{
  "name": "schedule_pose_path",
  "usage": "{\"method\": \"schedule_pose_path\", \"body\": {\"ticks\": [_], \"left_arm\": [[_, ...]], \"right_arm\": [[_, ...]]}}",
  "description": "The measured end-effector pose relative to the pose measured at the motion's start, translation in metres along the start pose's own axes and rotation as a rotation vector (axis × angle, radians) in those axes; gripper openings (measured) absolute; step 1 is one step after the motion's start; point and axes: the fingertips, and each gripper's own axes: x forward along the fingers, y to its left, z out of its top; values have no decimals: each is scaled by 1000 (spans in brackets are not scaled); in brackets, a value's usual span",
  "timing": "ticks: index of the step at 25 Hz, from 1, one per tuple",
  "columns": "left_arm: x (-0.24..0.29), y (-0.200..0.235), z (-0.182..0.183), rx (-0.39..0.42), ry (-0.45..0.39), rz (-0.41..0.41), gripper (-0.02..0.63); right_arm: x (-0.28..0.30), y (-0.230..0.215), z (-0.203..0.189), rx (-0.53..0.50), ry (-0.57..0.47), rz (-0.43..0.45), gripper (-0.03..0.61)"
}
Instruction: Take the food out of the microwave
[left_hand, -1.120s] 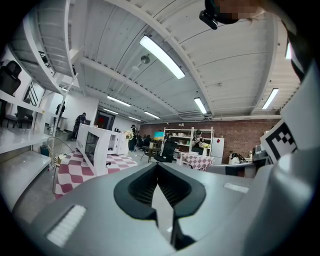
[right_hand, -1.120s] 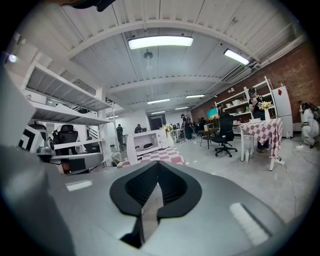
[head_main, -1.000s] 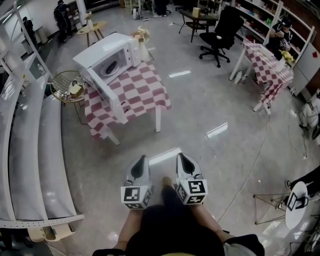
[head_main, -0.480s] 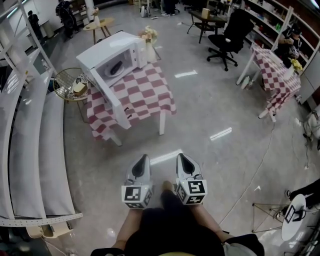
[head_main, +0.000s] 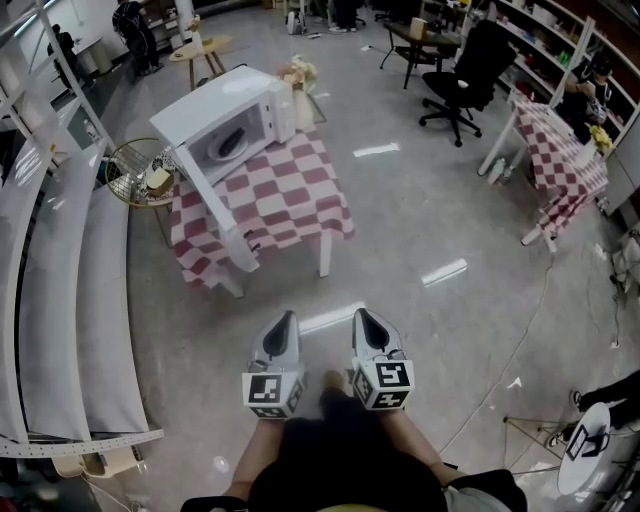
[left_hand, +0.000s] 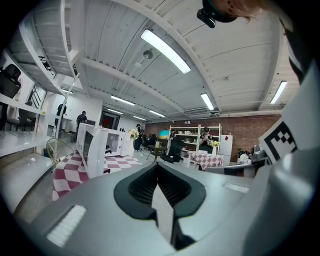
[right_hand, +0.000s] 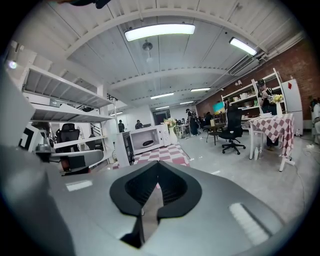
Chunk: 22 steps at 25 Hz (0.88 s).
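- Food (head_main: 229, 143), a dark item, is seen inside the microwave (head_main: 232, 100), whose door (head_main: 214, 212) stands open. The approach is judged to be the step in hand, and the gap to the surface must be closed before any reach.
- A glossy floor (head_main: 430, 230) is shown, with an office chair (head_main: 468, 68) well beyond.
- The surface (head_main: 292, 195) is covered by a red-checked cloth, and the microwave is set at its far left corner.
- The left claw (head_main: 284, 320) and right claw (head_main: 361, 318) are both clenched on nothing, well apart from the surface.
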Motion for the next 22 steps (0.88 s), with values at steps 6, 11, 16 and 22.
{"method": "schedule_pose_path", "body": {"ticks": [6, 11, 16, 22], "left_arm": [[17, 3, -2, -5, 4, 20, 9], [31, 2, -1, -6, -3, 39, 9], [43, 0, 2, 6, -19, 49, 9], [48, -1, 0, 4, -22, 66, 9]], "right_arm": [[14, -15, 4, 6, 1, 10, 0], [26, -25, 10, 3, -2, 31, 0], [36, -32, 12, 2, -6, 49, 2], [43, -33, 12, 3, -3, 75, 1]]}}
